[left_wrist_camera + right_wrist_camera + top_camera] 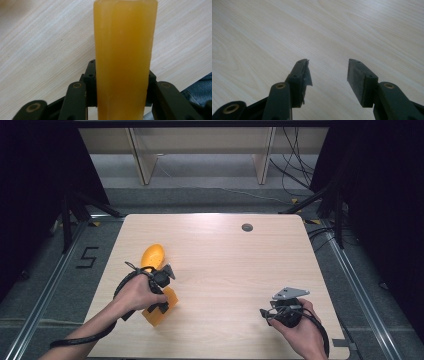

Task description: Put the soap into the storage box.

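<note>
A long amber-orange block [125, 57] is clamped between the two jaws of my left gripper [122, 82], which is shut on it. From the high view the block [161, 311] sticks out under the left hand at the table's near left, with the left gripper [160, 305] around it. A smooth orange-yellow oval object [152, 255] lies just beyond that hand. My right gripper [264, 313] rests low at the near right, pointing left. Its jaws stand open in the right gripper view [328, 72], with only bare wood between them.
The light wooden table [225, 255] has a round grey grommet hole [247, 227] near its far edge. A bit of blue cloth [200, 87] shows at the near edge. Dark curtains, cables and wooden legs stand beyond the table.
</note>
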Tool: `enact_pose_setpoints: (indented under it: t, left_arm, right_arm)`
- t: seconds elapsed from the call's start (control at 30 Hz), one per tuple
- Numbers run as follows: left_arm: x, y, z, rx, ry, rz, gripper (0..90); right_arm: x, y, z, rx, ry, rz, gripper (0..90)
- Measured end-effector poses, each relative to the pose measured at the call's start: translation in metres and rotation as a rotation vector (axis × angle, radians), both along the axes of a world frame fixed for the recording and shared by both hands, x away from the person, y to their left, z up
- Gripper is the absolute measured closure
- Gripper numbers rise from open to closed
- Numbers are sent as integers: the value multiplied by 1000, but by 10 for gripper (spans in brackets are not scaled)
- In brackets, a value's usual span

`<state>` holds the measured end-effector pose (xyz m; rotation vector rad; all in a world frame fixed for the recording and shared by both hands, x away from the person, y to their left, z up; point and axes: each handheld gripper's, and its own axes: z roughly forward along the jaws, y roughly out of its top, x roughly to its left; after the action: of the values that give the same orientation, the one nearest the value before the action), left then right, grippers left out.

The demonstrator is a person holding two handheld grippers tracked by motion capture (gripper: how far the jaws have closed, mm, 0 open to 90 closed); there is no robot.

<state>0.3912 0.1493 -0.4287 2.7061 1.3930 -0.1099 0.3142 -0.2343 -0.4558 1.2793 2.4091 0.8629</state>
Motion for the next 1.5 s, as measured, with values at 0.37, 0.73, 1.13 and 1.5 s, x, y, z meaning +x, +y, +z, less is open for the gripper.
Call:
enact_pose_setpoints:
  t: [0.37,0.73,1.13,1.5]
  left_arm:
    - [4,6,3,-3,4,26,604]
    - [11,16,13,-5,-12,57,604]
    - [19,24,14,3,-9,118,604]
    - [29,31,14,17,11,160,604]
  right_arm:
    - [0,0,0,-1,-4,-4,514]
    - [0,0,1,3,-3,-4,514]
    - [0,0,0,0,2,1,513]
    - [0,0,-2,-8,-11,11,511]
